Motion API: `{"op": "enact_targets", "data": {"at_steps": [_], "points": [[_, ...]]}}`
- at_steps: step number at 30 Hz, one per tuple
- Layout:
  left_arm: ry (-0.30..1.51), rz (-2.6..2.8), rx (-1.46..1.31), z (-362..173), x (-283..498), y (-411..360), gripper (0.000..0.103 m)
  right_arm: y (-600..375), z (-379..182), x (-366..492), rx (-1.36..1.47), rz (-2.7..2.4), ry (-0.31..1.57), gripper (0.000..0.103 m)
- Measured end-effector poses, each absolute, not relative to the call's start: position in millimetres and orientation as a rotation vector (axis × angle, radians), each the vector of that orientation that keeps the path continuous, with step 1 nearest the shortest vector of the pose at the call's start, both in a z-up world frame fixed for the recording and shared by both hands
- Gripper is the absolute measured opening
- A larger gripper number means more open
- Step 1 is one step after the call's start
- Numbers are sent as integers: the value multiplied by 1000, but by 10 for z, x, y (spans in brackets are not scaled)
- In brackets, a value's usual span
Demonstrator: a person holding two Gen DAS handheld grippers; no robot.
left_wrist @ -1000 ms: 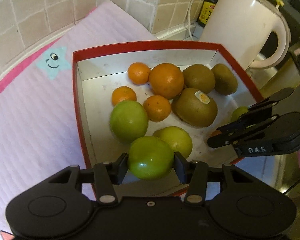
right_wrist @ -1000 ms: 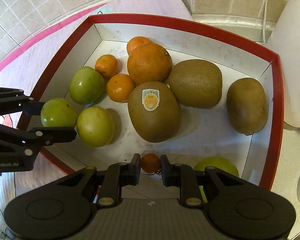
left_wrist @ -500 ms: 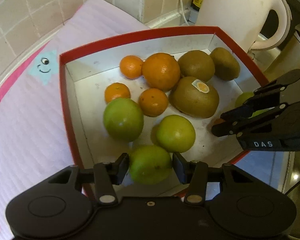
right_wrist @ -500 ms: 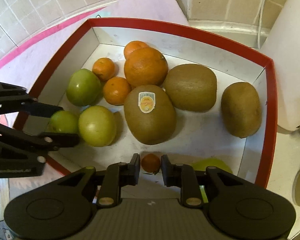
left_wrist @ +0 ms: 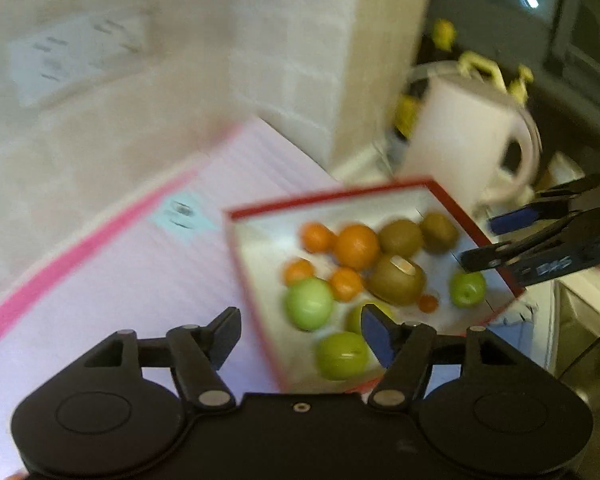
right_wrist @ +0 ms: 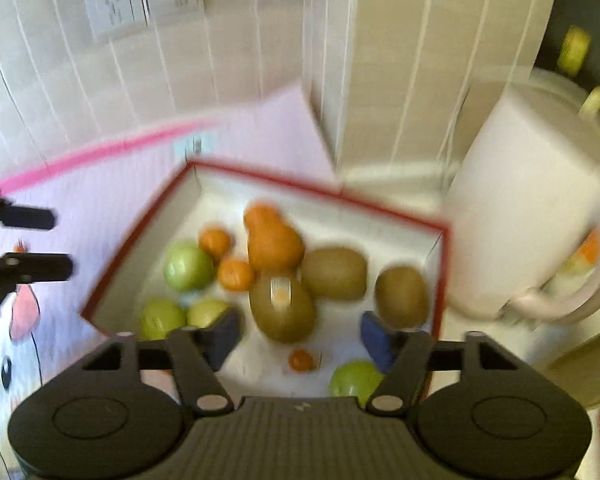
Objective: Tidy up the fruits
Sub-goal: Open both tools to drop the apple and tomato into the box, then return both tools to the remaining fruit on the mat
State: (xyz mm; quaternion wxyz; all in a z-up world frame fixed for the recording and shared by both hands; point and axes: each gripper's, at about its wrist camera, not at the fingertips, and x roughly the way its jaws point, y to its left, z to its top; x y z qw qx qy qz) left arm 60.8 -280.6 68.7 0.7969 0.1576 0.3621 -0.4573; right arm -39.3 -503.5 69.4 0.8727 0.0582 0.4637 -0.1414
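Both tongs, left [left_wrist: 300, 334] and right [right_wrist: 300, 338], wide, empty, above red-rimmed box [right_wrist: 320, 196].

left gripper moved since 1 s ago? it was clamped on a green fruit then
Yes. The left gripper is open and has pulled up and back from the red-rimmed box, which looks smaller; the green fruit now lies in the box's near corner.

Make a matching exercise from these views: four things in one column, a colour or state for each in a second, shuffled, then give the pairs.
Things:
1. kettle
2. stickered kiwi
3. box rim
4. left gripper

Colour or state:
A. red
B. open, holding nothing
C. white
D. brown

Pairs: 1-C, 2-D, 3-A, 4-B
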Motion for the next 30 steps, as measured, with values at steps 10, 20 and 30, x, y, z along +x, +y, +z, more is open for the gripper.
{"op": "enact_targets", "data": {"at_steps": [10,20,30], "points": [[558,-653,87,1640,948,-993,80,-4447,1748,-132,275,-174,678,100],[538,-401,-11,1734,1063,346,81,-3407,1807,719,274,-41,653,100],[758,-367,150,590,1347,470,81,-2050,943,1426,-100,100,809,85]]}}
